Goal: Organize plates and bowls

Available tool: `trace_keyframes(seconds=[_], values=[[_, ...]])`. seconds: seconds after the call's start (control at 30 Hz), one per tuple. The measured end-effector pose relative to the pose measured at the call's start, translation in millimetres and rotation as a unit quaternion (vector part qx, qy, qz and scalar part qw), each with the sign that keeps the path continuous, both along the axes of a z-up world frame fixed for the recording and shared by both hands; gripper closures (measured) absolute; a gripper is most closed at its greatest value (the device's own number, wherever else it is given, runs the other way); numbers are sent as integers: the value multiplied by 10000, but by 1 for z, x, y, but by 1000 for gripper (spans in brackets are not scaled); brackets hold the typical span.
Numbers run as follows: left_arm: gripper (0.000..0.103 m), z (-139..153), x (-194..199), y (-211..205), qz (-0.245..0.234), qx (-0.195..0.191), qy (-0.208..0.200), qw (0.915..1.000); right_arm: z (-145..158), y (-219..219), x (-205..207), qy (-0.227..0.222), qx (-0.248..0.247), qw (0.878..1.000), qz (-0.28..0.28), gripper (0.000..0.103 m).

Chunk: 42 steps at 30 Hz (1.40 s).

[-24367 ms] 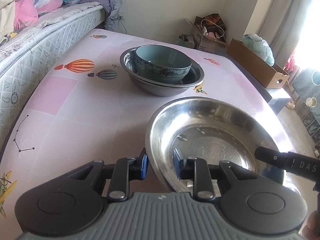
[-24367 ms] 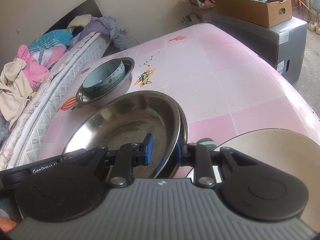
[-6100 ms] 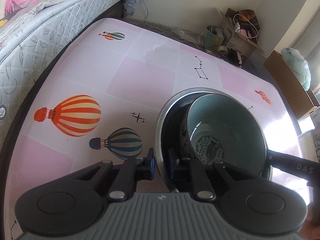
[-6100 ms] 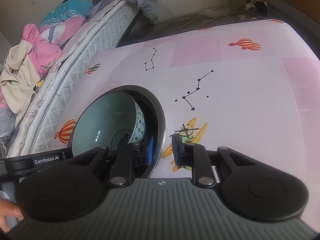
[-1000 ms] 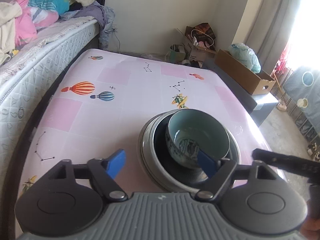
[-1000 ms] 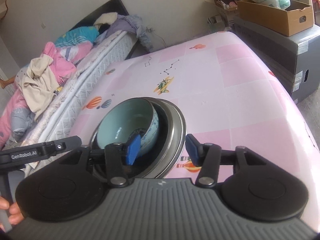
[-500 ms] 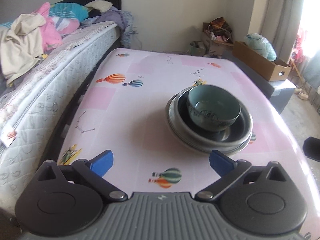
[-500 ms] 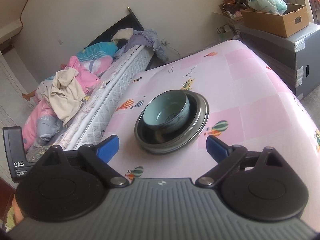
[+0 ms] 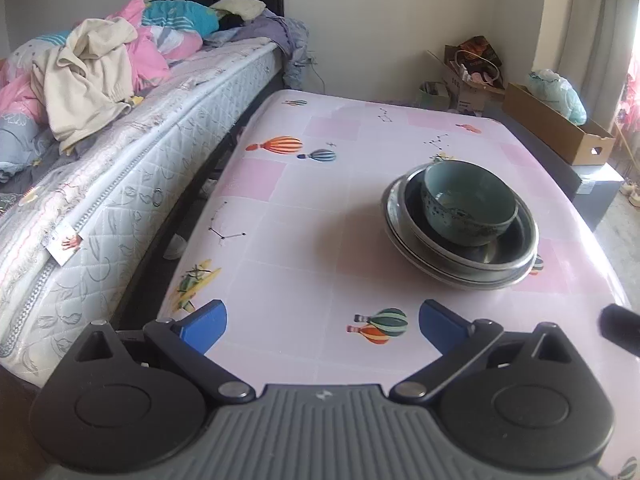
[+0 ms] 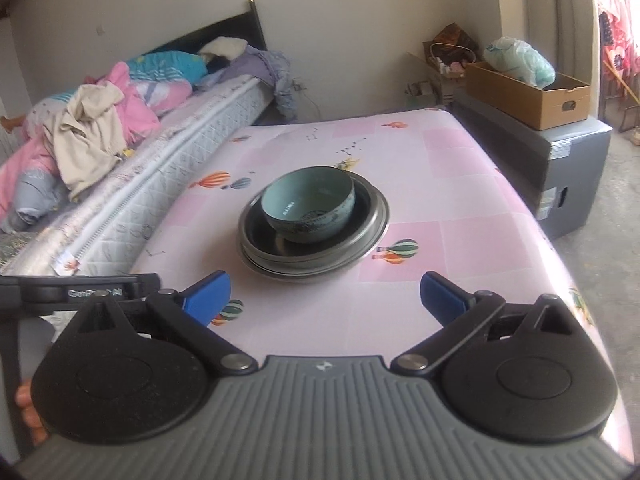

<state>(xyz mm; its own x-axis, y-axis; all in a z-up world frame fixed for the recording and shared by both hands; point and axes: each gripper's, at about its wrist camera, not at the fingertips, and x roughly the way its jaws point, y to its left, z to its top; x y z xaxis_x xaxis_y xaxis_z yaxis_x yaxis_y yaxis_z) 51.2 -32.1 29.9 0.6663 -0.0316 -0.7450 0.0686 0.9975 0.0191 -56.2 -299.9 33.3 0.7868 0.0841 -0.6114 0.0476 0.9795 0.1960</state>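
The left claw (image 9: 322, 322) and the right claw (image 10: 325, 294) both stand spread wide with nothing between their blue pads, their jaws having just been opening. A second ago they flanked the stack; now both sit back from it. The teal ceramic bowl (image 10: 309, 204) rests inside the nested steel basins (image 10: 372, 216), mid-frame on the pink surface (image 10: 460, 184). The stacking looks finished.

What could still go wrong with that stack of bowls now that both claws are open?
The round teal ceramic bowl sits off-centre in the nested steel basins, so a knock could tip it. The stack also stands nearer the table's right edge in the left wrist view, so a careless push could slide it off.
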Motion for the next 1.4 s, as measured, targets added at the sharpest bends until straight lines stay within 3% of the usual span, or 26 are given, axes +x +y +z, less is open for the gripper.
trace_keyframes(seconds=[0.3,0.87,1.4], values=[[0,-3,-1,-9,-143,39,71,9999,-15,13,20,337,-361,9986,-167,1],[0,-7,17,-7,-100,-19,269,9996,-22,16,56,520,-350,9979,-151,1],[0,-9,22,-6,-138,-82,345,9993,-27,18,64,620,-397,9972,-122,1]])
